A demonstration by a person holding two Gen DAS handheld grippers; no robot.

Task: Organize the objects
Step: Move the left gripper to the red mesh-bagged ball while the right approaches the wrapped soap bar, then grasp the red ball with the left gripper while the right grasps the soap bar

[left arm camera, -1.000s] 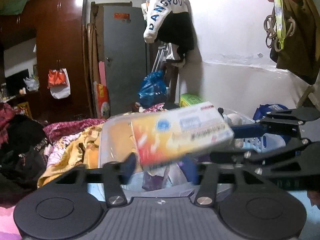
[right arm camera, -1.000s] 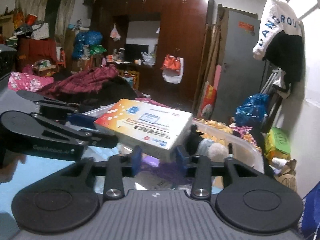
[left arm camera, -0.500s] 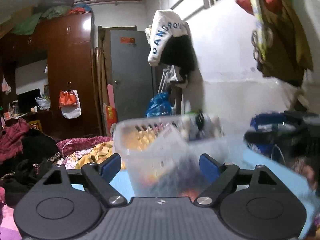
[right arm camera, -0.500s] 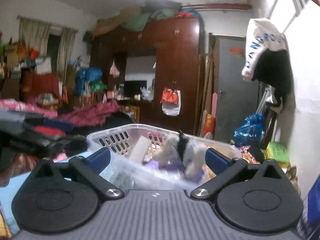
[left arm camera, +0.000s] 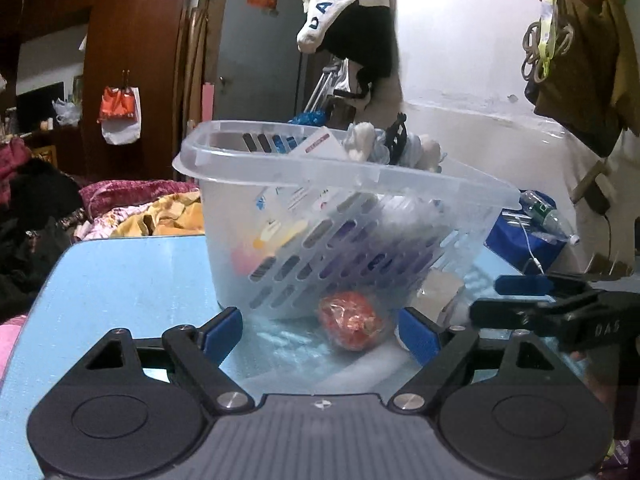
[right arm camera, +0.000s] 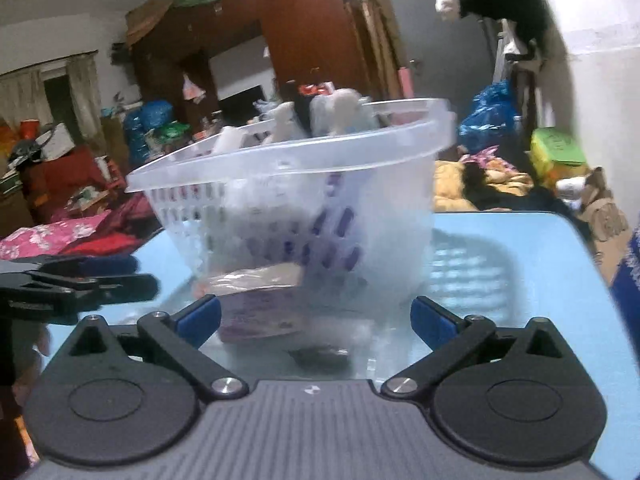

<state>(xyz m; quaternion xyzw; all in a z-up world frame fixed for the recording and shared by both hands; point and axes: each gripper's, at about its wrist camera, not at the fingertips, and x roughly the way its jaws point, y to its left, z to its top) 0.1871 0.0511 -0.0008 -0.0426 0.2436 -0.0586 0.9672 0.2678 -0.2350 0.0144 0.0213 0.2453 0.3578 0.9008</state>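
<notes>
A clear plastic basket (left arm camera: 424, 184) stands on the light blue table (left arm camera: 120, 280), holding a white and orange box, a plush toy and other items. It also shows in the right wrist view (right arm camera: 400, 196). My left gripper (left arm camera: 320, 332) is open and empty, low in front of the basket. A red object wrapped in clear plastic (left arm camera: 352, 320) lies between its fingers on the table. My right gripper (right arm camera: 316, 322) is open and empty. A purple packet in clear wrap (right arm camera: 260, 316) lies just ahead of it. The right gripper also shows at the right edge of the left wrist view (left arm camera: 520, 300).
A wooden wardrobe (left arm camera: 132, 60) and a grey door (left arm camera: 260, 60) stand behind. Clothes lie piled on the bed (left arm camera: 140, 204) left of the table. A blue bag with a bottle (left arm camera: 532, 232) sits by the white wall. Bags hang at the upper right (left arm camera: 580, 60).
One second ago both grippers held the orange and white box above the basket. Both have let go, opened wide and dropped low to the table; the box now sits in the basket.
</notes>
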